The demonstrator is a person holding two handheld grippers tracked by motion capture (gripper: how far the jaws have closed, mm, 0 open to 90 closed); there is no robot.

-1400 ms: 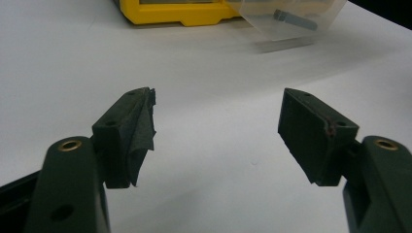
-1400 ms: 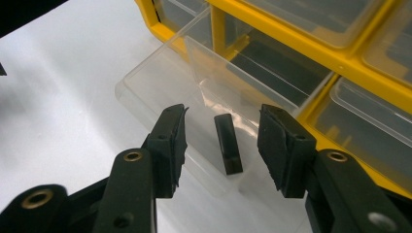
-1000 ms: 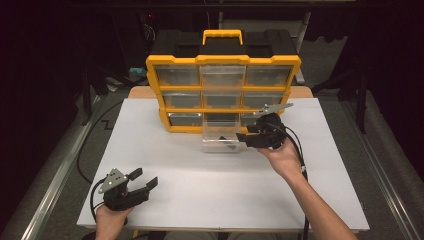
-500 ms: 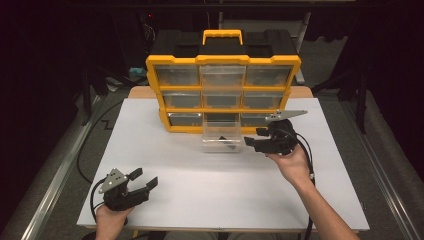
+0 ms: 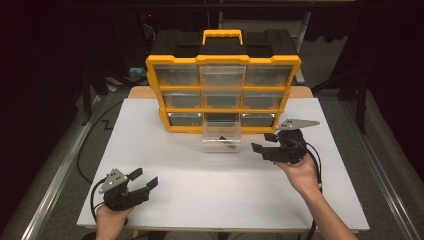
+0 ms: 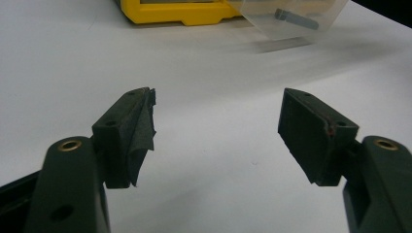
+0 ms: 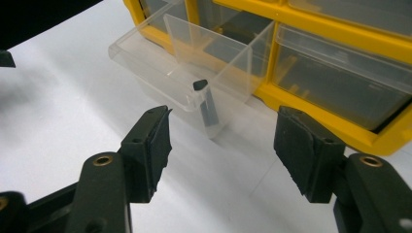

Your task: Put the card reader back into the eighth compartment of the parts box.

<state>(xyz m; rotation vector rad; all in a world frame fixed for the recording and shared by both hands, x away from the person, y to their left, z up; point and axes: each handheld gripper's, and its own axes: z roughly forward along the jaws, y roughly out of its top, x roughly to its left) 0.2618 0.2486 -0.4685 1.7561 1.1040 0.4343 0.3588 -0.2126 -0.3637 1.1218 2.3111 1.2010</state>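
White table (image 5: 210, 195) first: it is the biggest thing here. At its far side stands a yellow box (image 5: 223, 95) with clear drawers and a handle on top. The bottom middle drawer (image 5: 221, 136) is pulled out toward the person and sticks out over the table. A small dark part (image 7: 206, 104) lies inside it, near the front wall.

The right gripper (image 5: 267, 142) is just beside the drawer, on its right, held in a hand (image 5: 300, 175). Its jaws have just been opening. They stand wide apart with nothing between them, and they do not touch the drawer.

The left gripper (image 5: 142, 179) rests at the near left of the table, well apart from the box. Its jaws are apart too, with only bare table between them.
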